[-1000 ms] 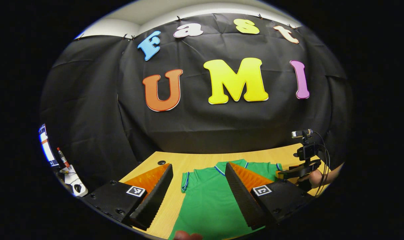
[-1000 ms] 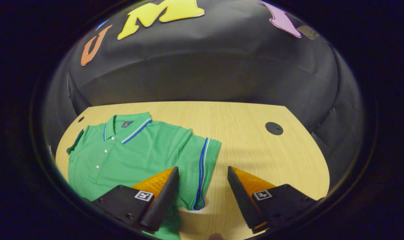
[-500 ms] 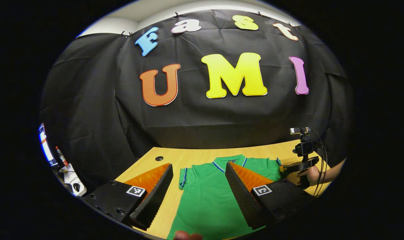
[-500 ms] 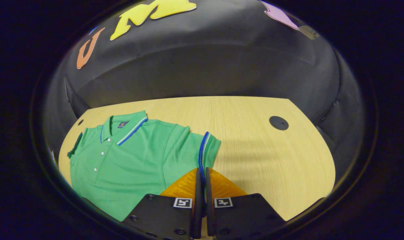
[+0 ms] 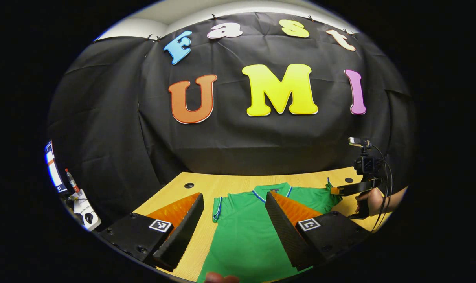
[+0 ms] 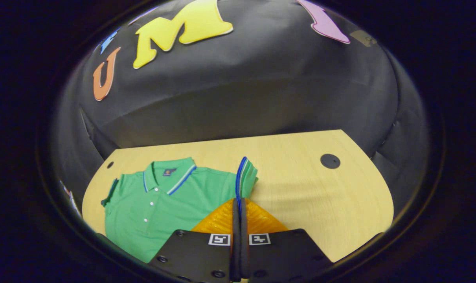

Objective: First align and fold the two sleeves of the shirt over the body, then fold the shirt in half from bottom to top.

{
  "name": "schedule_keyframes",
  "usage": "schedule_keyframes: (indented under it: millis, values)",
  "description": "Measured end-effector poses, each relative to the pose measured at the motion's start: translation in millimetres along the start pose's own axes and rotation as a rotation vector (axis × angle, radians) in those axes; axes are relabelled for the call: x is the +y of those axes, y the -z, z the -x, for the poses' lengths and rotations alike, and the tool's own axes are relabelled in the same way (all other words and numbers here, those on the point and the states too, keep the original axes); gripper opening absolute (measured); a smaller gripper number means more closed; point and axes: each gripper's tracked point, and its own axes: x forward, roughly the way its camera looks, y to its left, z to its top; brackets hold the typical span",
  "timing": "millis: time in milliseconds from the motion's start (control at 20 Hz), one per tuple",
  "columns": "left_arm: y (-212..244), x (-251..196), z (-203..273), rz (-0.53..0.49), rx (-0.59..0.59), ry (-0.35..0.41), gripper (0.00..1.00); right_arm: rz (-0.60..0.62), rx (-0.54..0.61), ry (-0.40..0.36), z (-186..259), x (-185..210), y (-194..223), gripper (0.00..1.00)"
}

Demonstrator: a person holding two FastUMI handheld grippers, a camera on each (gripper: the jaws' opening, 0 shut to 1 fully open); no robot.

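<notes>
In the right gripper view, the right gripper (image 6: 238, 204) has its fingers pressed together on the striped cuff of the right sleeve (image 6: 243, 179), lifted off the wooden table (image 6: 320, 196). The green polo shirt (image 6: 159, 212) lies flat to the left, collar toward the far wall. In the left gripper view, the left gripper (image 5: 234, 212) hangs with fingers wide apart above the shirt's body. Farther right, a hand (image 5: 373, 199) holds the other gripper at the raised sleeve.
</notes>
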Motion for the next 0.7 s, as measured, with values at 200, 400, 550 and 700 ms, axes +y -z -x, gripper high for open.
schedule_keyframes:
  millis: [200, 400, 550, 700]
  values:
    - [0.1, 23.0, 8.1, 0.021, -0.003, -0.038, 1.0, 0.054, 0.017, -0.038, -4.6, 51.2, 2.2, 0.02]
    - [3.1, 51.9, 15.6, 0.034, 0.005, -0.088, 1.0, 0.052, 0.054, -0.072, -18.9, 96.9, 18.6, 0.03]
    - [7.6, 71.1, 19.8, 0.047, 0.022, -0.118, 1.0, 0.028, 0.073, -0.103, -25.0, 123.2, 27.6, 0.05]
    - [11.6, 79.8, 22.4, 0.058, 0.033, -0.122, 1.0, 0.018, 0.063, -0.121, -21.3, 137.6, 26.8, 0.21]
